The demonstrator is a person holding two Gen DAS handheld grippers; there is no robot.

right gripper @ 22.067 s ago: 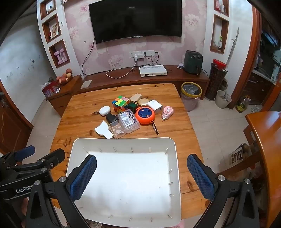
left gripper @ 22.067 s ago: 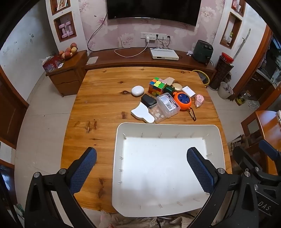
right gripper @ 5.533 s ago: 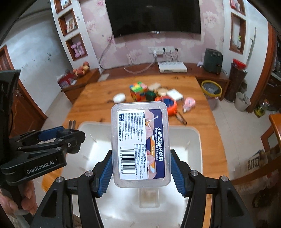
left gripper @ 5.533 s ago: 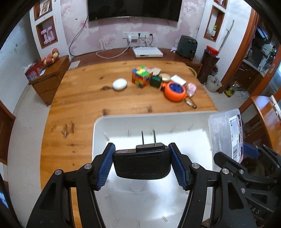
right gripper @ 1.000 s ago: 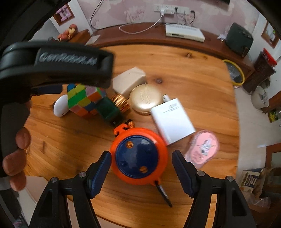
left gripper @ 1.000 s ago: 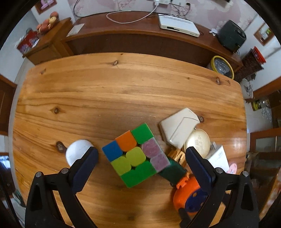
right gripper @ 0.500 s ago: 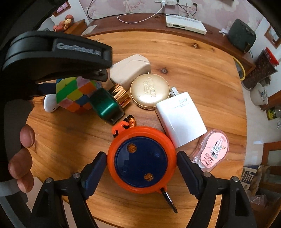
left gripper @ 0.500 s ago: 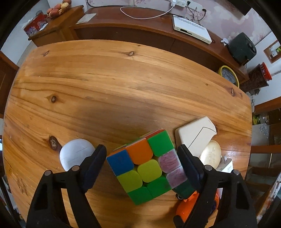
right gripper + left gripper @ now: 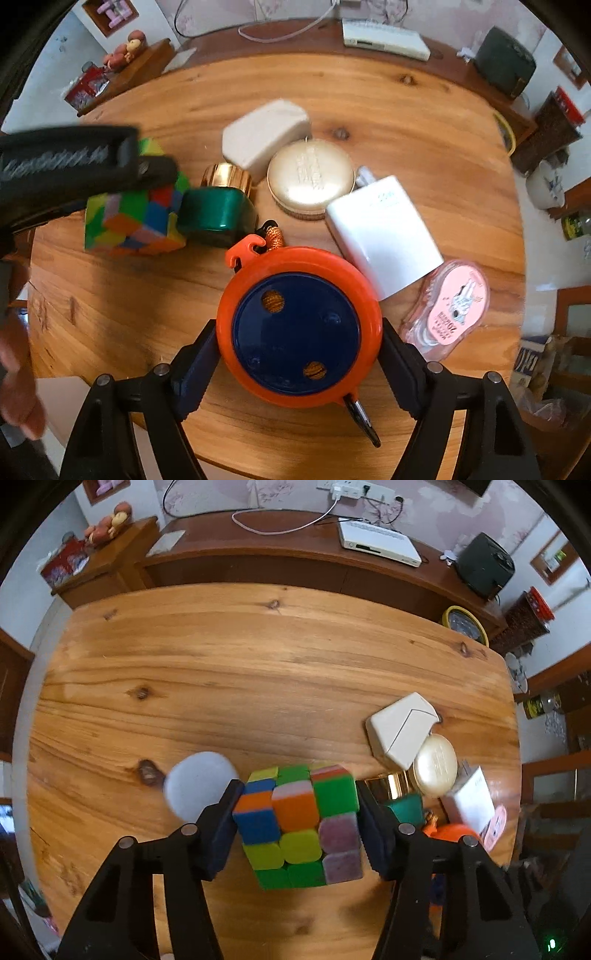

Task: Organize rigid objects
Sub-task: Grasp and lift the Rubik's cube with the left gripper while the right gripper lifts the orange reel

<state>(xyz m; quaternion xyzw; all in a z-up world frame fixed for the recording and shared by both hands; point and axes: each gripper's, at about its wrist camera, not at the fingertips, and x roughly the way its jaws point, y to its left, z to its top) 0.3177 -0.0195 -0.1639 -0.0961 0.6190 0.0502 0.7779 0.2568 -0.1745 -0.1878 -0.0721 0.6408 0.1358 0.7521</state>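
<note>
A multicoloured puzzle cube (image 9: 295, 808) stands on the wooden table (image 9: 258, 672). My left gripper (image 9: 296, 823) points down over it. Its jaws are closing, and both blue pads (image 9: 221, 830) lie flat against the cube's sides. The right wrist view shows the same cube (image 9: 129, 221) under the left gripper's black body. An orange reel with a blue centre (image 9: 295, 332) lies flat on the table. My right gripper (image 9: 299, 343) hangs straight down around it, its pads (image 9: 199, 362) just beside the rim, with no squeeze visible.
A white pebble-shaped case (image 9: 195, 786) touches the left finger's outer side. Right of the cube are a green bottle with a gold cap (image 9: 216, 214), a beige box (image 9: 266, 133), a gold tin (image 9: 310, 177), a white charger (image 9: 384, 240) and pink correction tape (image 9: 450, 306). A hand (image 9: 18, 387) is at lower left.
The left jaws have drawn in from wide apart onto the cube, which now sits square between the pads. The right gripper has sunk closer around the orange reel.
</note>
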